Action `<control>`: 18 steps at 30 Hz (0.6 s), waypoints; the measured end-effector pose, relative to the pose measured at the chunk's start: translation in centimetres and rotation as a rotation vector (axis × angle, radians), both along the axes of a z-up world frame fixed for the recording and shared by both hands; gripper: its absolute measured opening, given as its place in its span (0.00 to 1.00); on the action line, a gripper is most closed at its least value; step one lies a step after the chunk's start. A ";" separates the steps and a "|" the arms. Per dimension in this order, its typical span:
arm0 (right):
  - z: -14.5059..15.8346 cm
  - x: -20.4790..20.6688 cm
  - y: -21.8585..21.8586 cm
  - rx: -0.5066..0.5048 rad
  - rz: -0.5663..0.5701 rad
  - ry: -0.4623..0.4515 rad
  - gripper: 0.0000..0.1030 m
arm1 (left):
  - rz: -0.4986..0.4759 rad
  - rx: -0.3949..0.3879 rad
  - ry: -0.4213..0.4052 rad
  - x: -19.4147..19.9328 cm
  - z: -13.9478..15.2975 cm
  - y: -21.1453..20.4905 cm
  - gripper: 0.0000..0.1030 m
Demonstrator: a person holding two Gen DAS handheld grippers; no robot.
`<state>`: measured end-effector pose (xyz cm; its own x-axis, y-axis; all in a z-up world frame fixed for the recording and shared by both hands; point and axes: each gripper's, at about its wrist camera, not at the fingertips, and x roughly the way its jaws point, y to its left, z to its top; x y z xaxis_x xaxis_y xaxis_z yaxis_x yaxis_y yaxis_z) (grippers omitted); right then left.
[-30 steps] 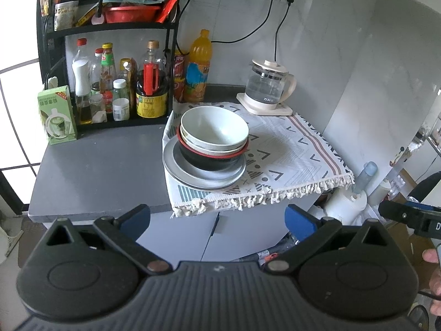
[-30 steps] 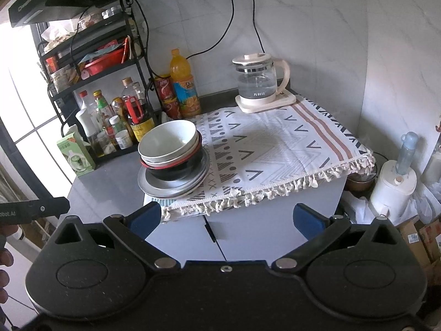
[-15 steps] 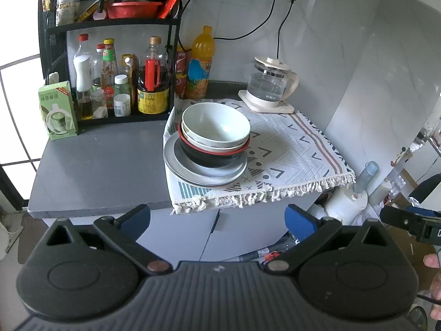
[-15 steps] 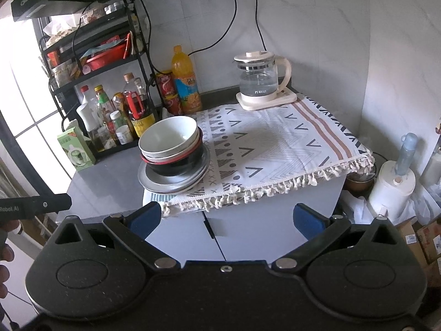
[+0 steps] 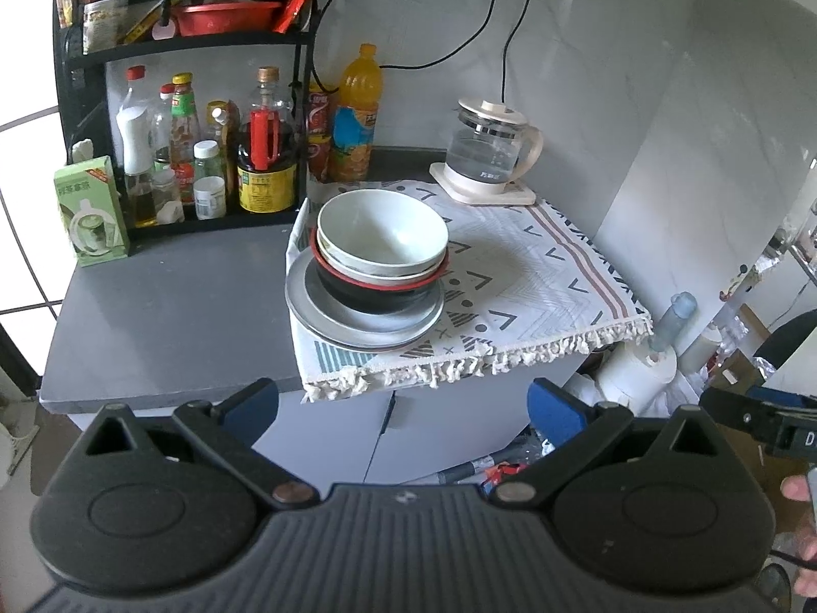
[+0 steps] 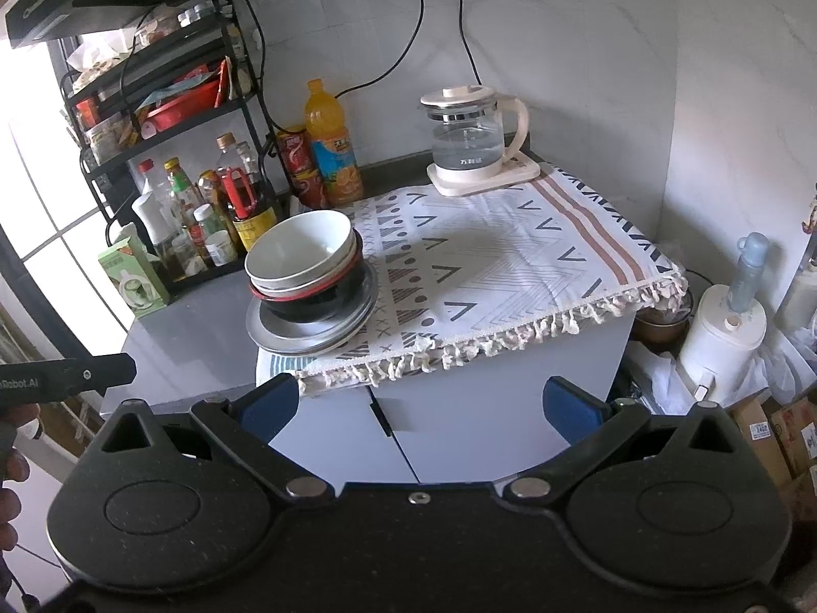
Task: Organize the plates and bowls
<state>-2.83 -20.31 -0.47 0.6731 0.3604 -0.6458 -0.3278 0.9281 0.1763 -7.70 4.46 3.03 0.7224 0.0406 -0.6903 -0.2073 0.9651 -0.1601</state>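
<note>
Your left gripper (image 5: pixel 403 406) and right gripper (image 6: pixel 418 406) both gape wide, holding nothing. One stack sits on the cloth (image 5: pixel 536 276): three bowls (image 5: pixel 380 235) nested on two plates (image 5: pixel 327 319).

Nested white bowls (image 5: pixel 382 235) inside a red-rimmed black bowl (image 5: pixel 375 292), upright atop stacked grey plates (image 5: pixel 357 324)

Black tools (image 5: pixel 403 408), blue finger pads (image 6: pixel 270 403)
</note>
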 end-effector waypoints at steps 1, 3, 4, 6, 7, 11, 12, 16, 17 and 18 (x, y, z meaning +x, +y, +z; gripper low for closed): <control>0.0 0.1 -0.1 0.000 -0.002 0.003 1.00 | -0.002 0.005 0.001 0.2 0.0 -0.1 1.00; 0.0 0.3 -0.2 0.003 -0.001 0.003 1.00 | -0.001 0.007 0.001 0.5 0.1 -0.2 1.00; 0.0 0.4 -0.2 0.000 -0.001 0.001 1.00 | -0.001 0.003 0.002 0.6 0.1 -0.3 1.00; 0.0 0.6 -0.3 -0.002 -0.004 -0.001 1.00 | -0.002 0.000 0.004 1.0 0.1 -0.3 1.00; 0.0 0.7 -0.4 -0.001 -0.005 0.000 1.00 | -0.002 0.001 0.006 1.1 0.0 -0.4 1.00; -0.1 0.9 -0.5 -0.002 -0.005 0.002 1.00 | -0.004 0.000 0.008 1.5 0.0 -0.6 1.00; -0.2 1.1 -0.6 -0.004 -0.005 0.003 1.00 | -0.004 -0.001 0.007 1.5 0.0 -0.5 1.00; -0.2 1.3 -0.6 -0.004 -0.002 0.003 1.00 | -0.004 -0.008 0.008 1.6 0.0 -0.6 1.00; -0.1 1.2 -0.6 -0.004 -0.003 0.004 1.00 | -0.004 -0.007 0.009 1.6 0.0 -0.7 1.00; -0.2 1.4 -0.7 -0.005 -0.001 0.007 1.00 | -0.002 -0.006 0.009 1.6 -0.1 -0.8 1.00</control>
<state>-1.40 -20.99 -0.65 0.6687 0.3570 -0.6522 -0.3259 0.9292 0.1744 -6.11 3.67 2.97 0.7160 0.0351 -0.6972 -0.2066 0.9647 -0.1635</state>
